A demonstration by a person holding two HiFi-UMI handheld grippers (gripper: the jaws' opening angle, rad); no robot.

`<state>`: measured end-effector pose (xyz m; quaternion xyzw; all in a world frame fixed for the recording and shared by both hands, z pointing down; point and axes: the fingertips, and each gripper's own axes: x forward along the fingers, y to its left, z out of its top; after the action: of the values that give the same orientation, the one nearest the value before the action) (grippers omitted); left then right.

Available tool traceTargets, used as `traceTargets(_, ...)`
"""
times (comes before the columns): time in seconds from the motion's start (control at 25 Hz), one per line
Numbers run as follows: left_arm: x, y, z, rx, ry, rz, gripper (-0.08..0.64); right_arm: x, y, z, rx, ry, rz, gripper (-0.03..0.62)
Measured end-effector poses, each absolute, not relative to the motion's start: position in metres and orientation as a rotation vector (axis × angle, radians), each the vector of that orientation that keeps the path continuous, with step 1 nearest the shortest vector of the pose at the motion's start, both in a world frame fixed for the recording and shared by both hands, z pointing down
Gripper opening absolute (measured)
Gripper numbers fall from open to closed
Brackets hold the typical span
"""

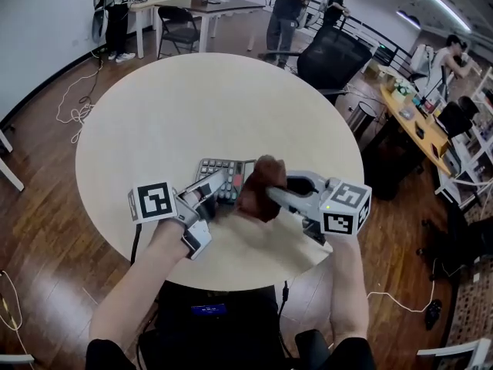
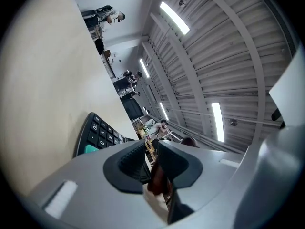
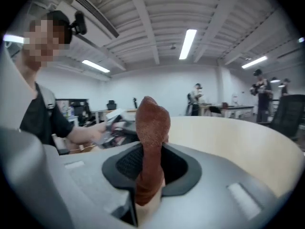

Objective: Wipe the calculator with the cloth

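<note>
- A round beige table [image 1: 154,114] is seen from above; a grey calculator with dark keys [image 1: 226,173] lies near its front edge.
- The left tongs [image 2: 151,162] are brought almost together, pinching the calculator's near corner; the number keys are seen just beside them.
- The right tongs [image 3: 151,163] are clamped on a rust-brown textured cloth [image 3: 152,120]; the bunched cloth is held over the calculator's right end.
- A black office chair [image 1: 331,56] and standing people [image 1: 286,6] are seen beyond the table.
</note>
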<state>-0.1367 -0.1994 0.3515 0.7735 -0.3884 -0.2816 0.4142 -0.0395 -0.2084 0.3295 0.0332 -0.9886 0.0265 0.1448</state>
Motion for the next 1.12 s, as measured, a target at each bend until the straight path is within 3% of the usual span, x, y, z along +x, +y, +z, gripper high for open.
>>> traceTargets(0.12, -0.133, -0.196, 0.350, 1.928, -0.974, -0.729, 0.066, -0.033, -0.303, 0.339, 0.510, -2.773, 0.099, 0.087)
traceTargets(0.2, -0.135, -0.199, 0.350, 1.924, -1.001, -0.723, 0.066, -0.048, -0.329, 0.356, 0.543, -2.701, 0.123, 0.087)
traceTargets(0.36, -0.150, -0.215, 0.353, 1.945, -1.085, -0.663, 0.066, -0.079, -0.318, 0.377, 0.353, -2.667, 0.203, 0.084)
traceTargets(0.72, -0.225, -0.260, 0.351, 1.886, -1.174, -0.715, 0.072, -0.067, -0.244, 0.374, 0.201, -2.747, 0.395, 0.084)
traceTargets(0.92, -0.192, -0.212, 0.343, 1.970, -1.004, -0.711, 0.049, -0.040, -0.320, 0.362, 0.548, -2.806, 0.526, 0.084)
traceTargets(1.12, -0.165, -0.208, 0.340, 2.048, -0.993, -0.630, 0.040, -0.076, -0.368, 0.360, 0.620, -2.787, 0.677, 0.084)
